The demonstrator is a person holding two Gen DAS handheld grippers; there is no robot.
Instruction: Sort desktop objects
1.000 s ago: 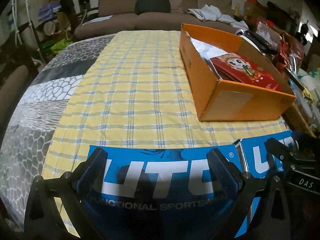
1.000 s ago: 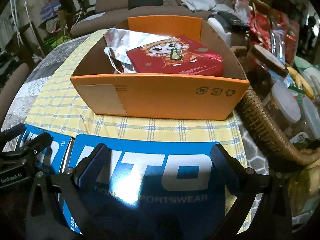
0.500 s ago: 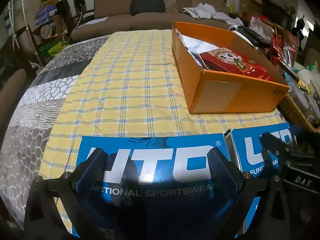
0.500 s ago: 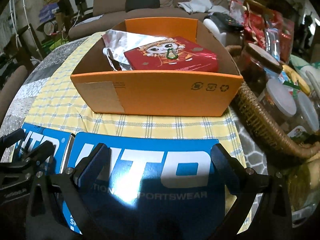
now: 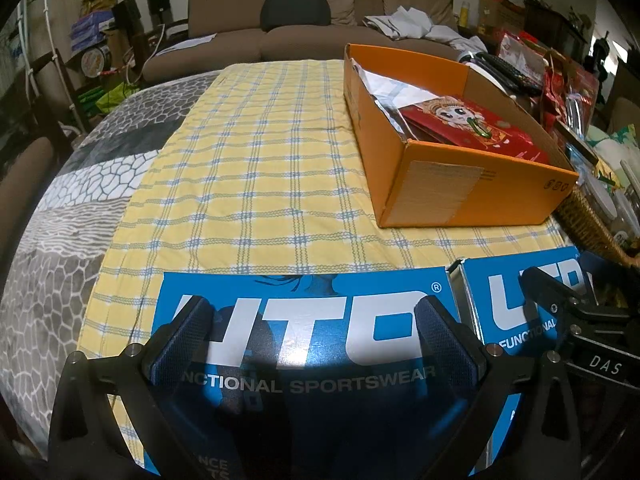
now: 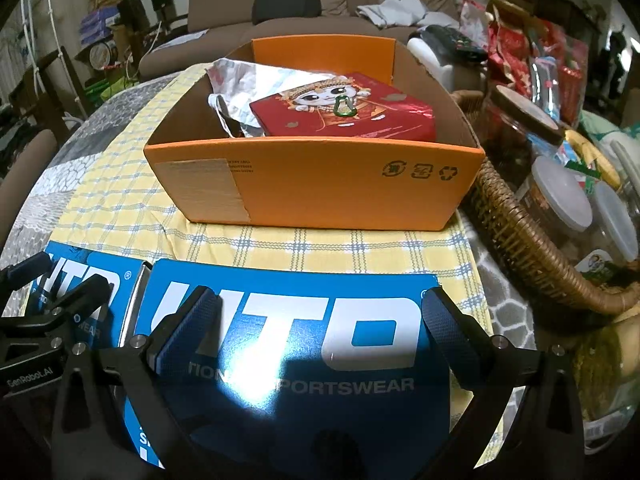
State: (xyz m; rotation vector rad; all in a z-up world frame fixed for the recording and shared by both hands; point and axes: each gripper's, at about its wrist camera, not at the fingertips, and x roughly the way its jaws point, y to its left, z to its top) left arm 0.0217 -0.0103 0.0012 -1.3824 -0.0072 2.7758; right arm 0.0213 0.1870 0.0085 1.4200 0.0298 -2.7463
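Observation:
Two blue UTO sportswear boxes lie side by side at the table's near edge. My left gripper (image 5: 312, 320) is open, its jaws spread over the left blue box (image 5: 304, 320). My right gripper (image 6: 316, 312) is open, its jaws spread over the right blue box (image 6: 296, 320). Neither gripper holds anything. The orange cardboard box (image 6: 316, 184) stands beyond them on the yellow plaid cloth (image 5: 248, 168). It holds a red cartoon packet (image 6: 344, 112) with a green carabiner (image 6: 345, 107) on it, and white and silver wrappers (image 6: 248, 80). It also shows in the left wrist view (image 5: 460, 184).
A wicker basket (image 6: 532, 248) with jars and bananas stands right of the orange box. Red snack bags (image 6: 520, 52) pile up behind it. A brown sofa (image 5: 312, 20) is beyond the table. A grey patterned cloth (image 5: 80, 184) covers the table's left side.
Both grippers have pulled back and risen slightly, so the orange box looks farther away and more of the blue boxes shows. Both stay open.

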